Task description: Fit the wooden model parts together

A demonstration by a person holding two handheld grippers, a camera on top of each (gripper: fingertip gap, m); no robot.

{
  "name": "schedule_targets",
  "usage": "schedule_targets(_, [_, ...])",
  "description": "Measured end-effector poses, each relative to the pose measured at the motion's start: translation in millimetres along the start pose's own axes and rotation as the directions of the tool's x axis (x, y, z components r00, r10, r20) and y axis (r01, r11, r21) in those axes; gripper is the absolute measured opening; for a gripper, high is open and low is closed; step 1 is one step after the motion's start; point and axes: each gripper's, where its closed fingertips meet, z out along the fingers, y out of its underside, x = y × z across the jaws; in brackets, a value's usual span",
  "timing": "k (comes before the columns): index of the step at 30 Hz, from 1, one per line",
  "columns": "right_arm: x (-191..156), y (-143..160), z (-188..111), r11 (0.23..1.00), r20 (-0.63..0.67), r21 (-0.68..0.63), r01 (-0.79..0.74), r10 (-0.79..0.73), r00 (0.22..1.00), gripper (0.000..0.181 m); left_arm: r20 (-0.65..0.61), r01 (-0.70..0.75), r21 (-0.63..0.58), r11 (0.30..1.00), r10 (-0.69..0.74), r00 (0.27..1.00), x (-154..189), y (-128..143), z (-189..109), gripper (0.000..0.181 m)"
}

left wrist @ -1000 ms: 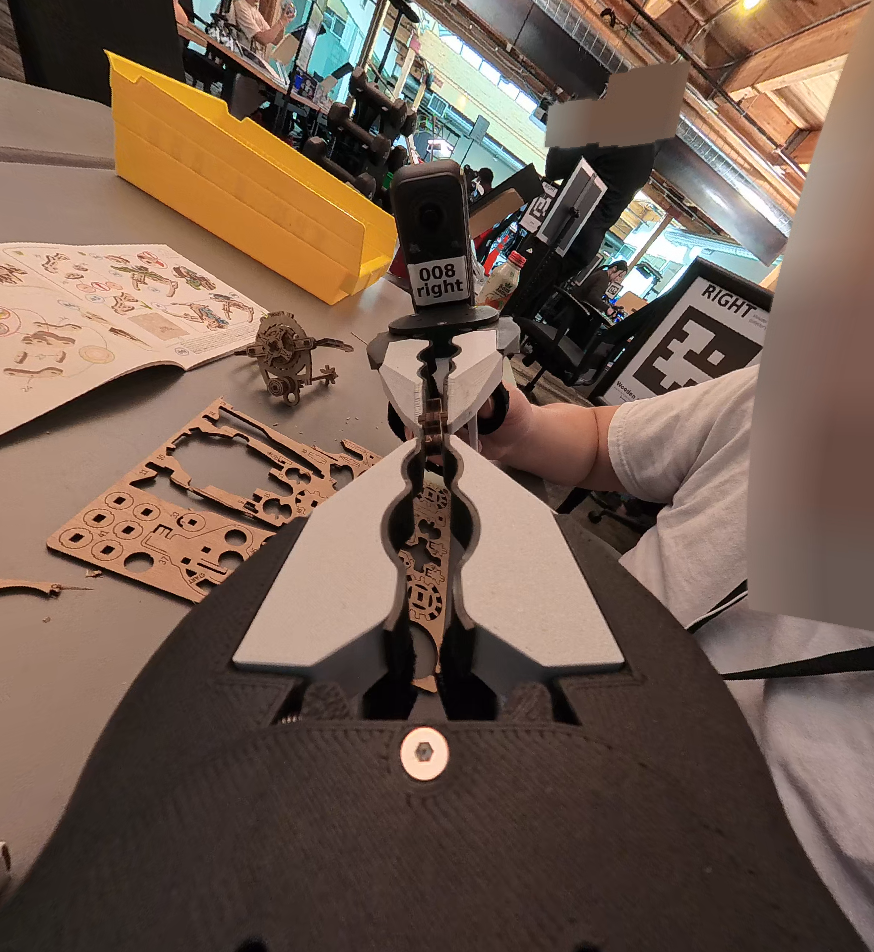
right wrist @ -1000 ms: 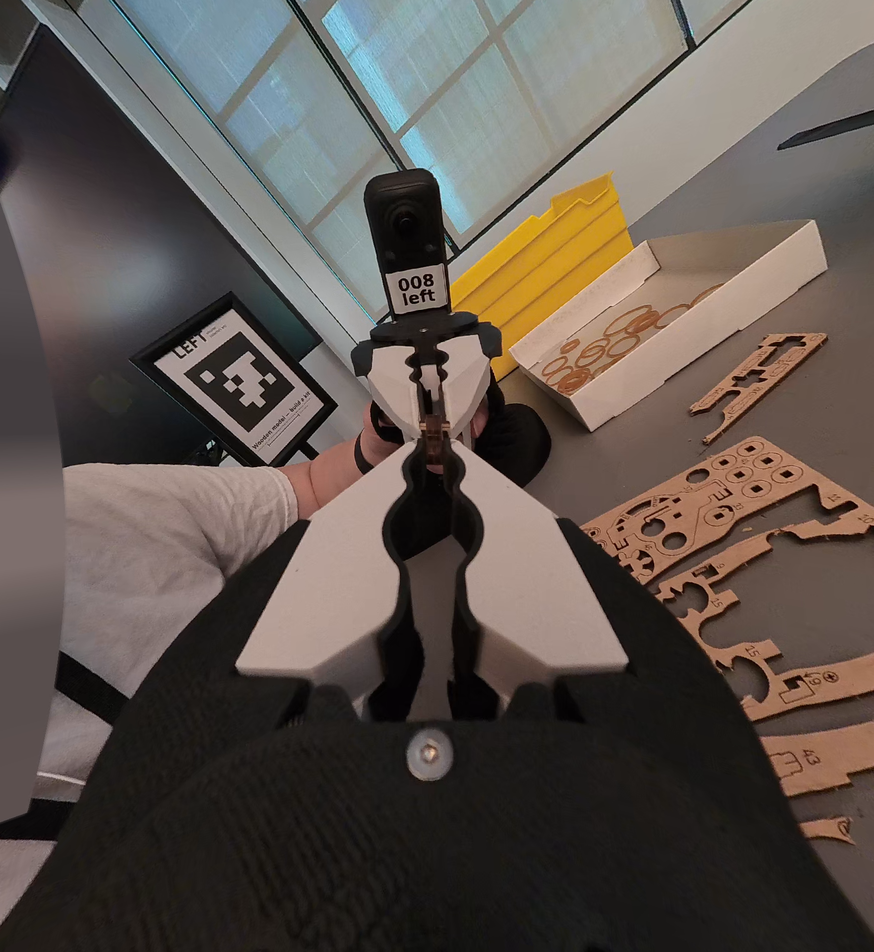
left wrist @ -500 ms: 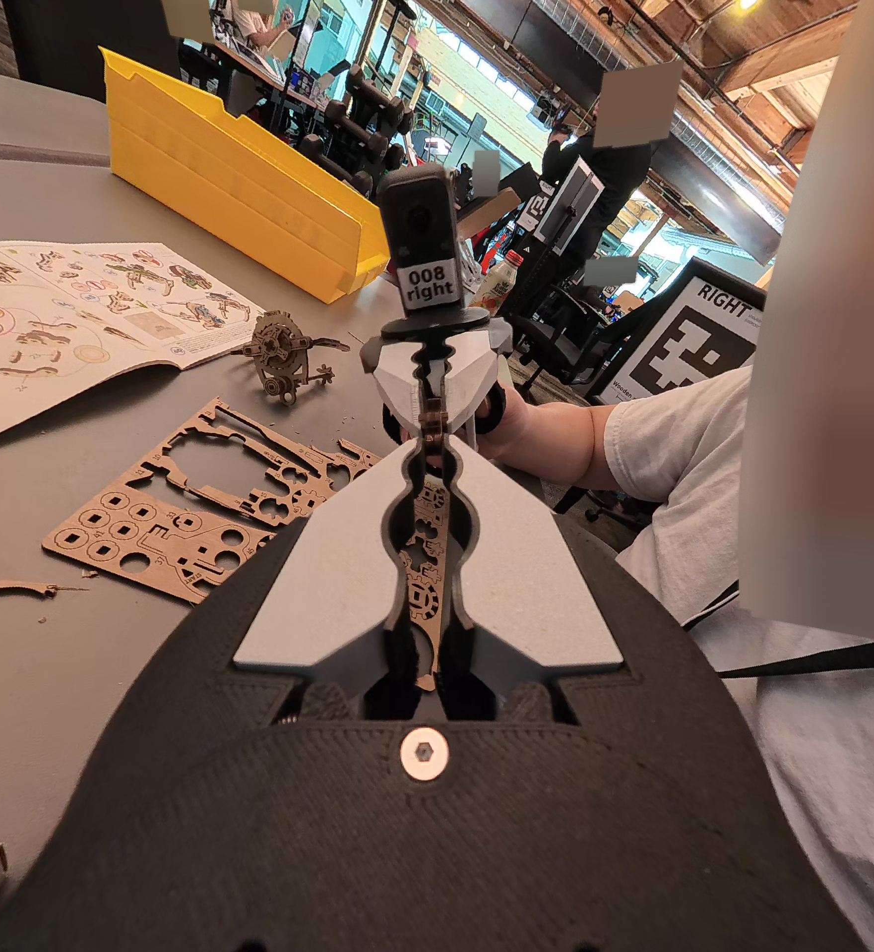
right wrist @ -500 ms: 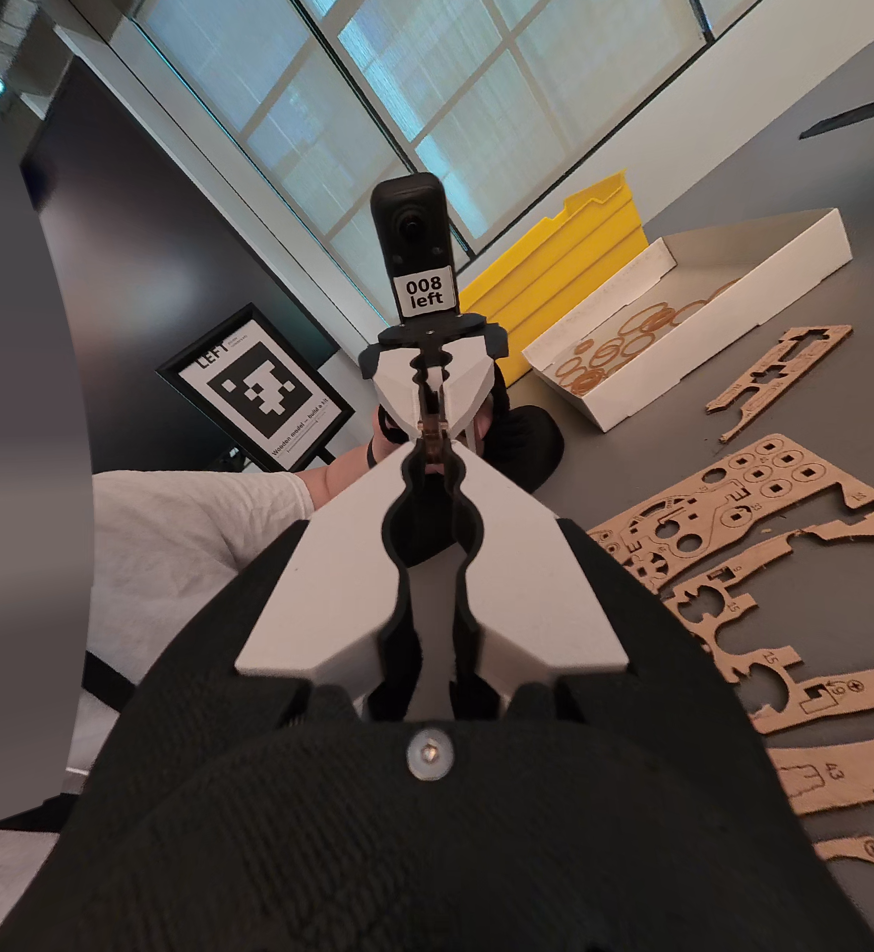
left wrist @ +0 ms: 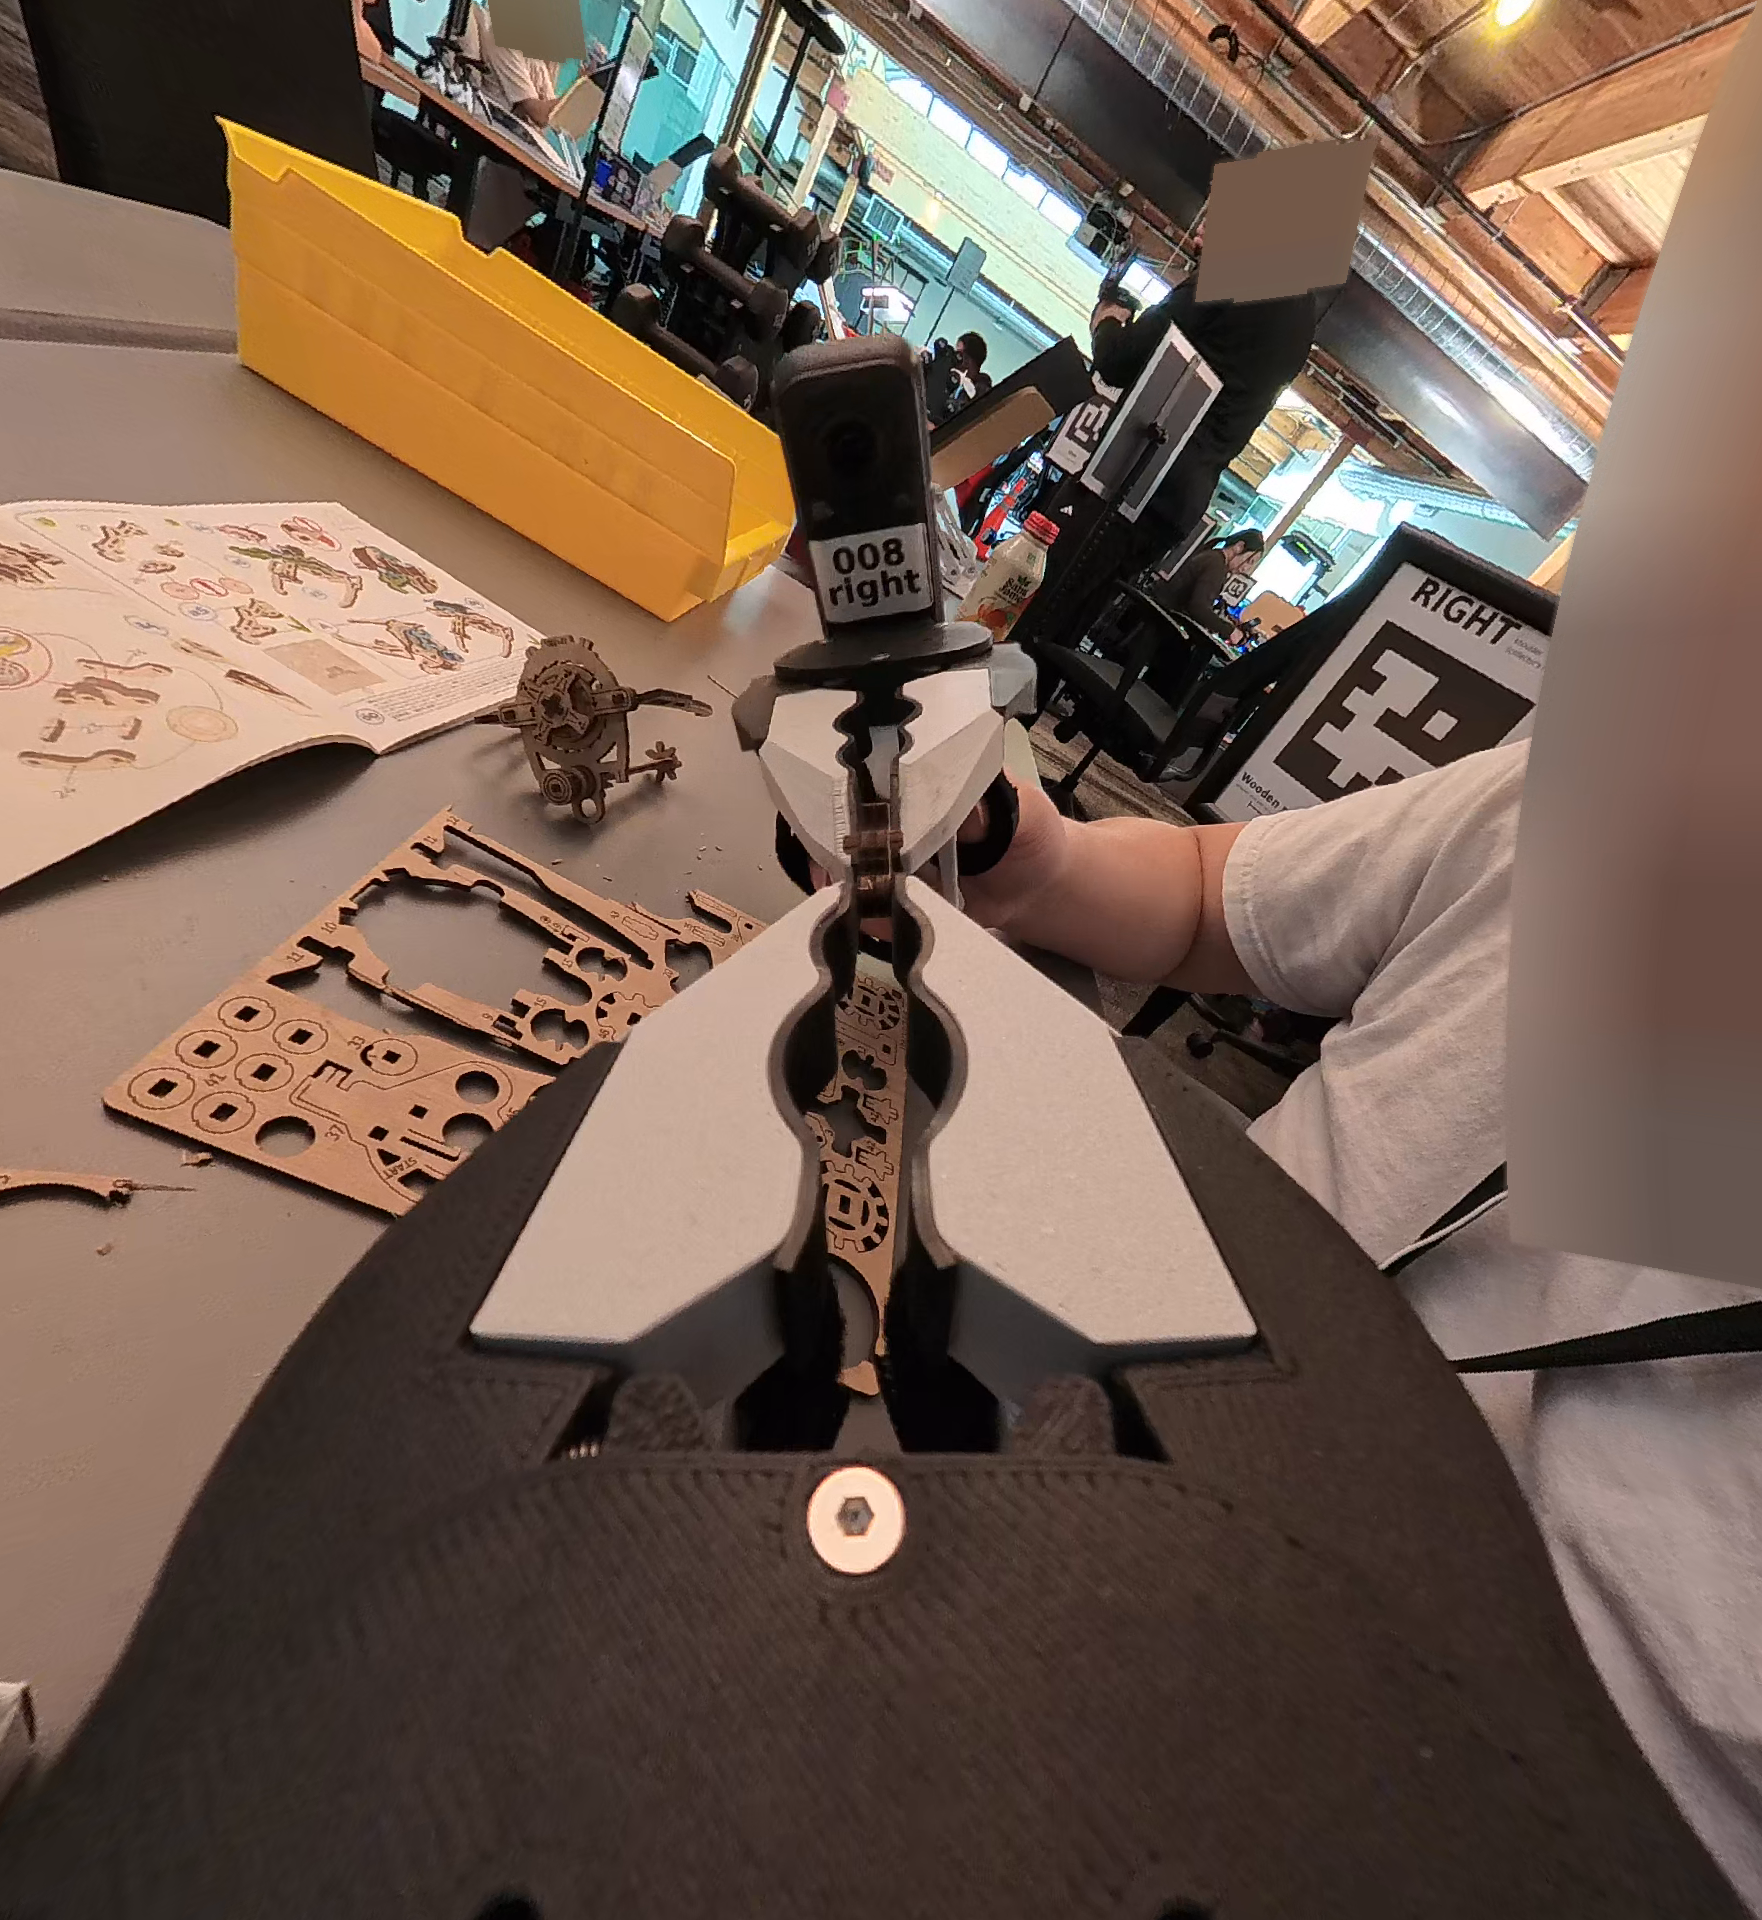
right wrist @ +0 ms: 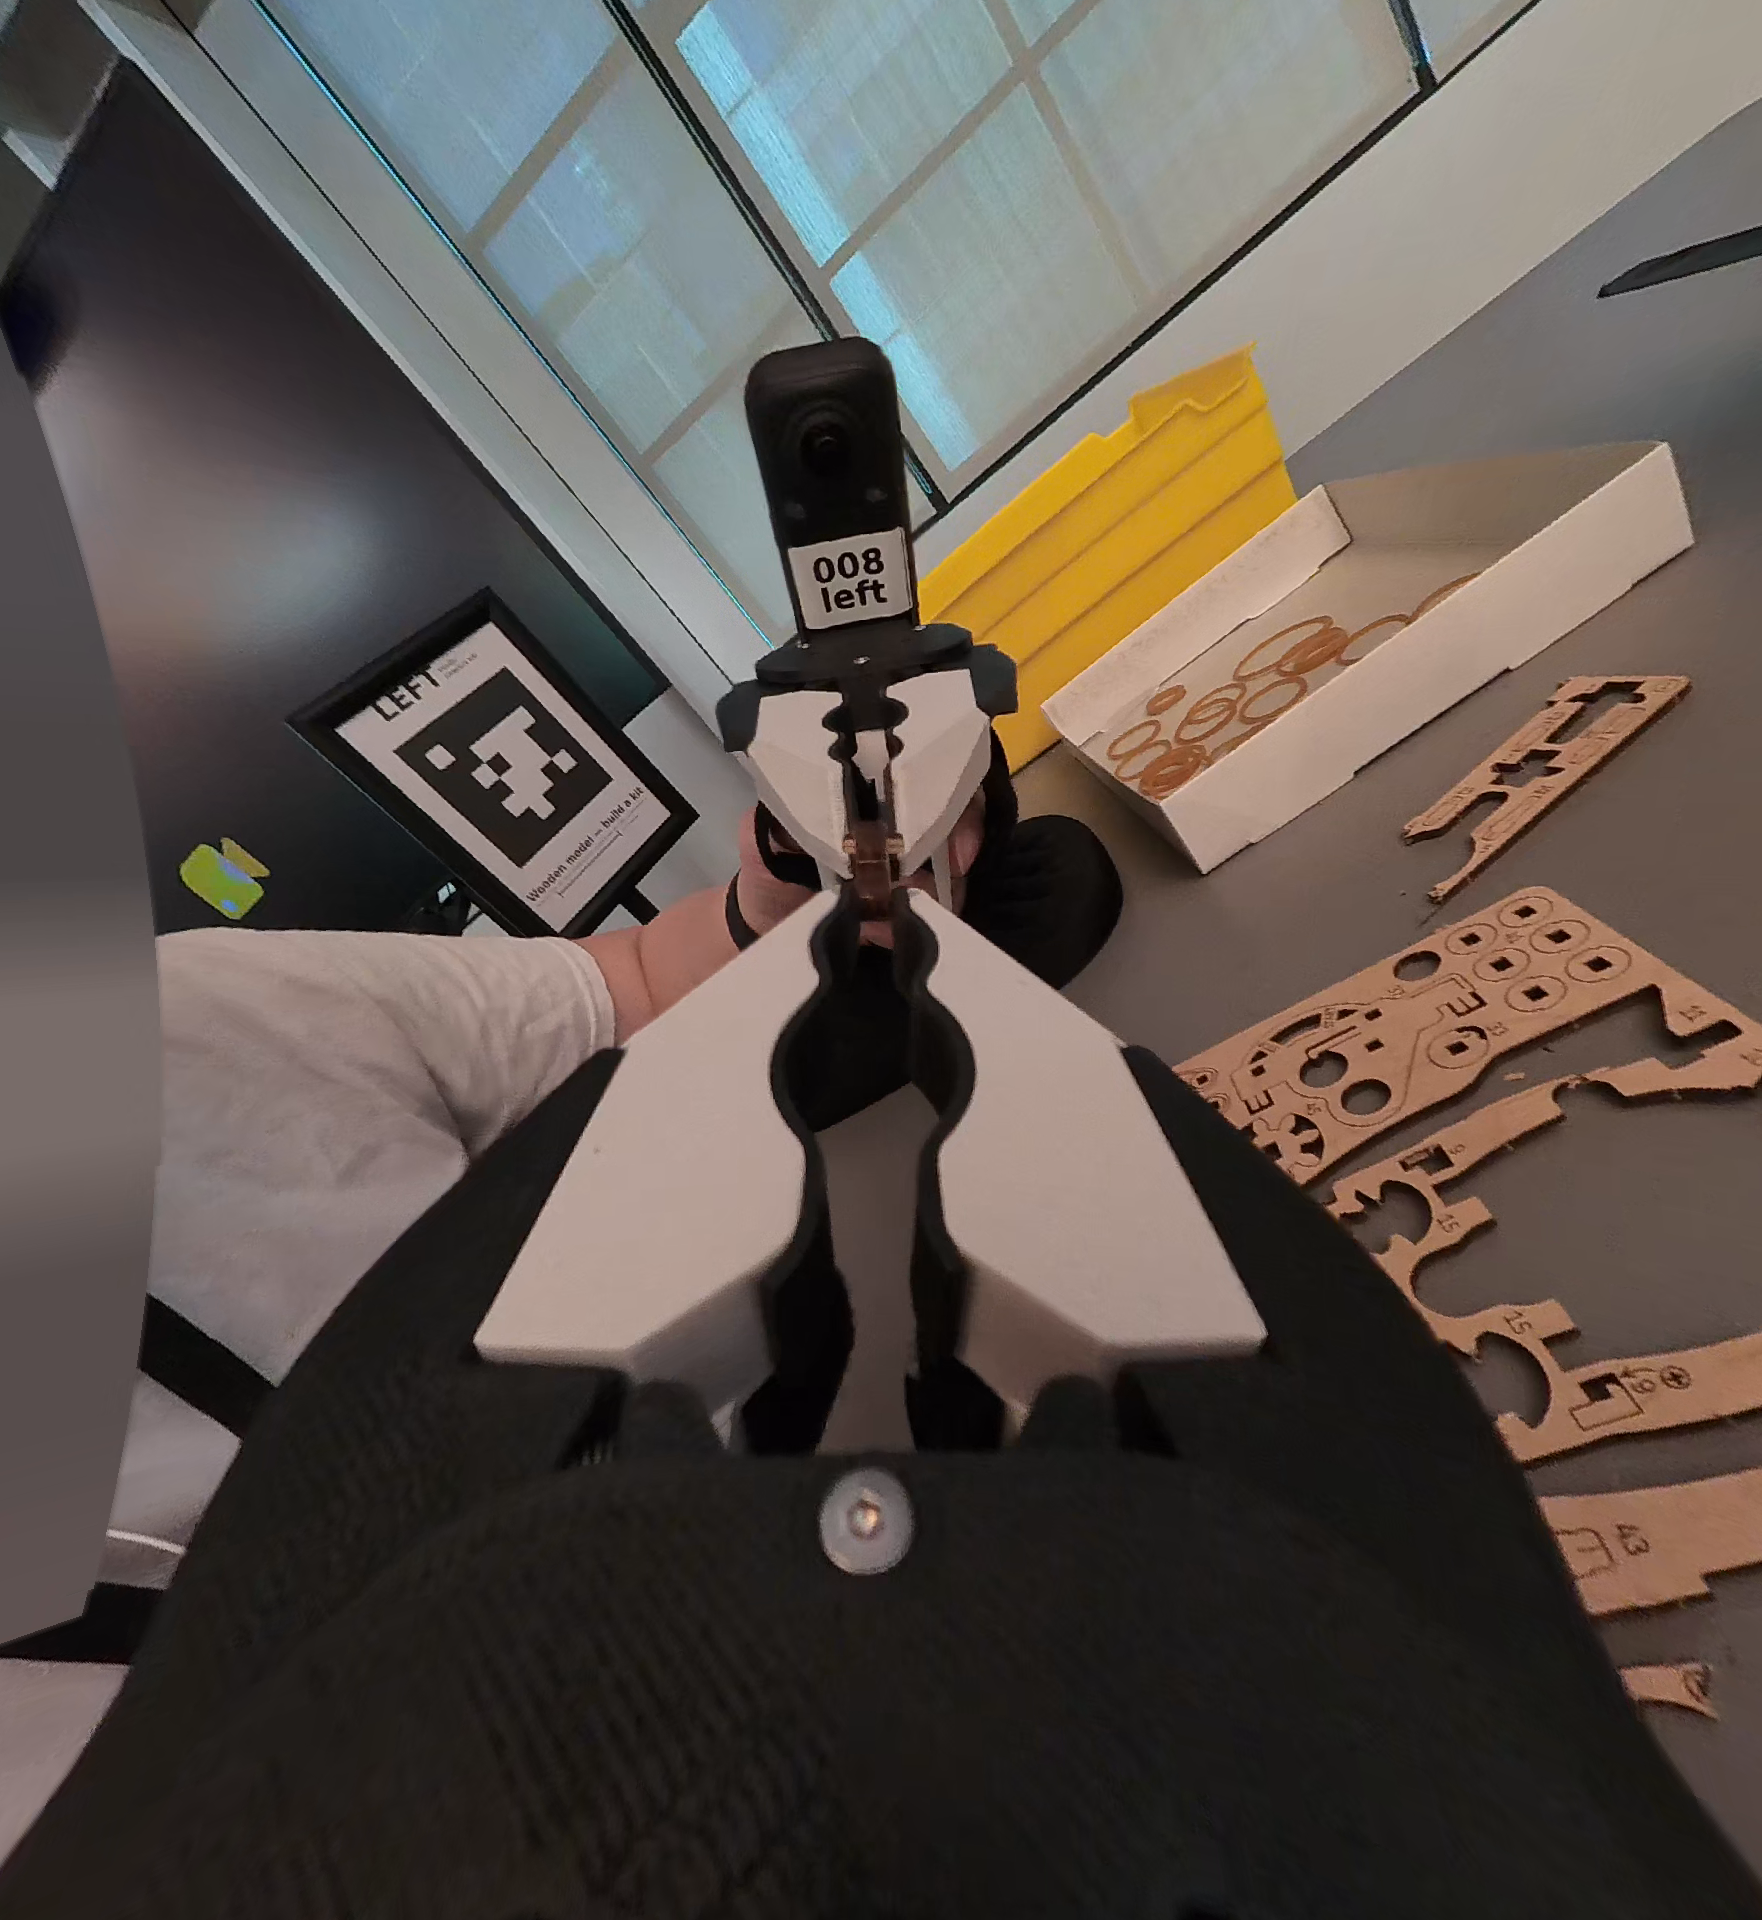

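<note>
Nearest to us, the left gripper (left wrist: 864, 904) has its jaws closed on a thin wooden sheet piece (left wrist: 861, 1132) with gear cut-outs, held edge-on between them and running back toward the gripper body. Tip to tip with it comes the right gripper (right wrist: 864, 914), jaws pinched onto a small wooden part (left wrist: 869, 847) that sits right at the sheet's front end (whether the two already touch, we cannot tell). We judge this to be the joining step itself: small part meeting the sheet's edge. The next move calls for steady alignment and a straight push, since both pieces are thin and could slip or snap if twisted.

Beyond, on the grey surface (left wrist: 77, 935), lie punched-out wooden sheets (left wrist: 357, 1039), a half-built gear assembly (left wrist: 576, 727) and an open instruction booklet (left wrist: 160, 644). Farther off stand a yellow bin (left wrist: 503, 405) and a white tray (right wrist: 1376, 665) holding rings. Nothing lies between the grippers; the clutter is well apart below.
</note>
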Motion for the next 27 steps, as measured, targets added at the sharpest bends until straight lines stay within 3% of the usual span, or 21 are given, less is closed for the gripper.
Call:
schedule_targets(23, [-1.6,0.0,-0.3,0.999,-0.012,-0.010,0.045,-0.045,0.999,0.003,-0.014,-0.018,-0.008,1.000,0.018,1.000,1.1,0.9,0.2,0.004])
schedule_targets(27, [-6.8,-1.6,-0.3,0.991,0.005,-0.007,0.136,-0.136,0.991,0.003,-0.026,-0.022,0.000,1.000,0.022,0.999,6.2,-1.5,0.1,0.004])
